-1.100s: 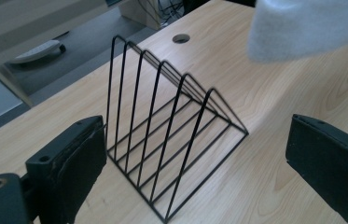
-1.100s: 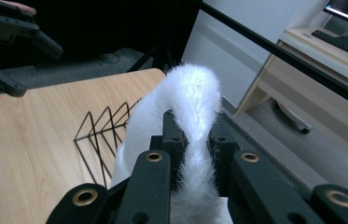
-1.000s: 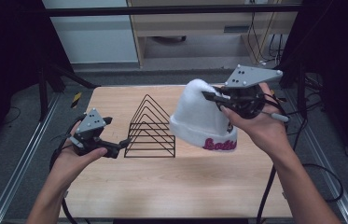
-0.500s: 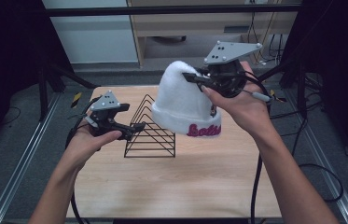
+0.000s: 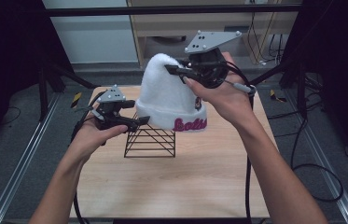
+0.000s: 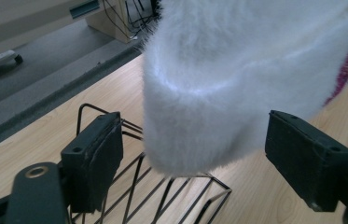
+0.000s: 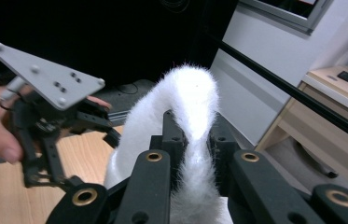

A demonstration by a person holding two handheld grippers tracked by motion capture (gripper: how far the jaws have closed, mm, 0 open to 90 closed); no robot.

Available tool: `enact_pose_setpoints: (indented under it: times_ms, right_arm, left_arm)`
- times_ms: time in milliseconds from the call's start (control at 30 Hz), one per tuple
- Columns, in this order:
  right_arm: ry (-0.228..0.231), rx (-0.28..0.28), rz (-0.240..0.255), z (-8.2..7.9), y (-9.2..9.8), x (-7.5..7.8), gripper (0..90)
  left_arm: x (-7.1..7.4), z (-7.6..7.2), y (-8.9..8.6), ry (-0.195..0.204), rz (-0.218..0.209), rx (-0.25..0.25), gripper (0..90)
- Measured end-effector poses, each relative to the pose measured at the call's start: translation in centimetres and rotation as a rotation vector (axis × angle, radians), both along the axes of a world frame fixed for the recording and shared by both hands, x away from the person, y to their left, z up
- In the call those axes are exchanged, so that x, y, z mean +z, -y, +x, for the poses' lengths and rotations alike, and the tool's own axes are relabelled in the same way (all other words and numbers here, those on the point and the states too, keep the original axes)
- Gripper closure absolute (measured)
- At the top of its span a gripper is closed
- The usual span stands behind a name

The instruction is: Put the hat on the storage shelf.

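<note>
My right gripper (image 5: 174, 70) pinches the white beanie's (image 5: 167, 100) crown, holding it above the wire rack (image 5: 149, 140). My left gripper (image 6: 195, 154), jaws apart and just closing, straddles the brim without touching. I should clamp the cuff squarely before lowering over the rack's 1 peak.

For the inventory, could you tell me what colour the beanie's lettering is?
Magenta pink, on the white beanie; clearest in the high view.
</note>
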State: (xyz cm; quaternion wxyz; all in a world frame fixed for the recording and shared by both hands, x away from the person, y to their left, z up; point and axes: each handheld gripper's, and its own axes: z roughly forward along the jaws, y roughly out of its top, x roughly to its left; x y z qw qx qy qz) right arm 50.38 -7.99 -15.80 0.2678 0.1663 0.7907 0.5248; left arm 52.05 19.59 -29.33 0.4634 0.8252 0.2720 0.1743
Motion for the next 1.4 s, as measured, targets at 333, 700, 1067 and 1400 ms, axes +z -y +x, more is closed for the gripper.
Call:
enact_pose_setpoints:
  times_ms: [333, 700, 1067, 1400]
  right_arm:
    - [-0.007, 0.019, -0.009, 0.4, -1.3, -0.2, 81.3]
    - [-0.006, 0.003, -0.004, 1.2, -1.3, -0.4, 80.8]
    - [-0.017, -0.005, -0.004, 1.9, -1.5, -1.1, 80.6]
    - [-0.022, -0.003, -0.002, 2.2, -2.0, -1.3, 80.5]
  left_arm:
    - [0.0, 0.5, 0.1, 0.008, -0.004, 0.001, 52.3]
    - [0.9, 0.0, -0.4, 0.078, 0.032, 0.091, 71.5]
    - [0.8, -0.3, -1.2, 0.079, 0.035, 0.108, 71.5]
    - [1.1, -0.6, -2.0, 0.085, 0.036, 0.126, 71.5]
